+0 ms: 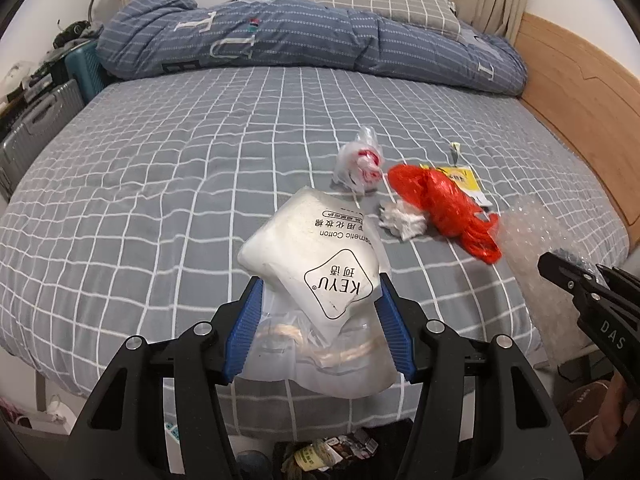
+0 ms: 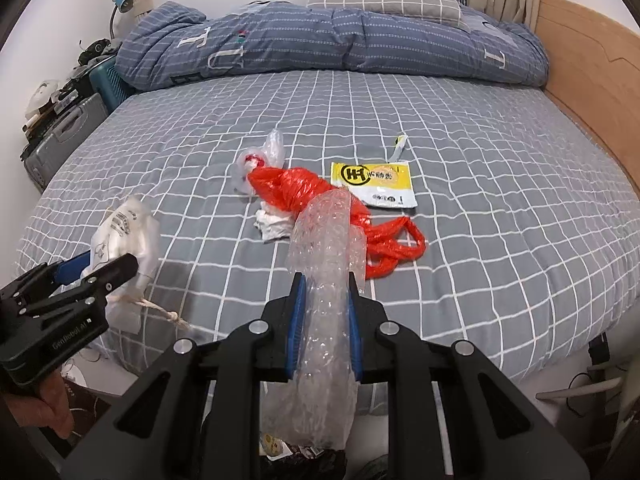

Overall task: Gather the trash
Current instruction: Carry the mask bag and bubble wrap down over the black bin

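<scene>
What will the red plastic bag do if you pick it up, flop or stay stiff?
The red plastic bag will probably flop, since it lies crumpled with its handles trailing loose. It looks thin, so likely very light. The film may be slippery.

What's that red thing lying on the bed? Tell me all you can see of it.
The red plastic bag looks like thin, crinkled film, twisted into a long bunch with its handle loops trailing toward the near edge. It lies on the grey checked bedsheet, untouched by either gripper. A crumpled white tissue sits against one side; the yellow packet lies just beyond it. The held bubble wrap partly hides it.
</scene>
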Tool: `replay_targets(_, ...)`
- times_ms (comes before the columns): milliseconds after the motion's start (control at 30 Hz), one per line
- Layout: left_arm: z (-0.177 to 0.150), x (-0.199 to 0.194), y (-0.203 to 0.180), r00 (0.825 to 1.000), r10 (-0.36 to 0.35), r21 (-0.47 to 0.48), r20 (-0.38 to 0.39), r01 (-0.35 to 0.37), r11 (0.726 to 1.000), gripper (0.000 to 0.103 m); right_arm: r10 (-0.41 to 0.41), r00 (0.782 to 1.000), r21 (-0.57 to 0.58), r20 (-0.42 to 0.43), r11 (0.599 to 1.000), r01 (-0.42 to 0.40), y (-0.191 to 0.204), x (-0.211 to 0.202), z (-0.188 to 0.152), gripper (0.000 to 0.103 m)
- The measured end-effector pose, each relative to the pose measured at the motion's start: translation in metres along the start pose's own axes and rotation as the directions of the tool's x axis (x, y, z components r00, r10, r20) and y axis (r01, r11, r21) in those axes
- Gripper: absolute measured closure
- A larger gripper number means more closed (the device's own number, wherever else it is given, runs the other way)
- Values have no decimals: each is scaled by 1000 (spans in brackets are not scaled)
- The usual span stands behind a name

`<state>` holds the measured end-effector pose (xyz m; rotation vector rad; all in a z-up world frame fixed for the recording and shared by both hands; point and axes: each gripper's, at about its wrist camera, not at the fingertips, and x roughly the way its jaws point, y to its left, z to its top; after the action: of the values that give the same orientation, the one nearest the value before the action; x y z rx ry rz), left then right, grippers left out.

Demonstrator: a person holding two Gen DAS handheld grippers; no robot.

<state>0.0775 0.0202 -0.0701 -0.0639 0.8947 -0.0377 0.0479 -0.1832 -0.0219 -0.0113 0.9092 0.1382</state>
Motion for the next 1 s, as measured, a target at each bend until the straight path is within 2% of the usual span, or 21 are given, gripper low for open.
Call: replay_targets(1000, -69, -29, -24, 998, -27, 33, -64, 29, 999, 47, 19, 998, -21, -57, 1000, -20, 20, -22, -67, 84)
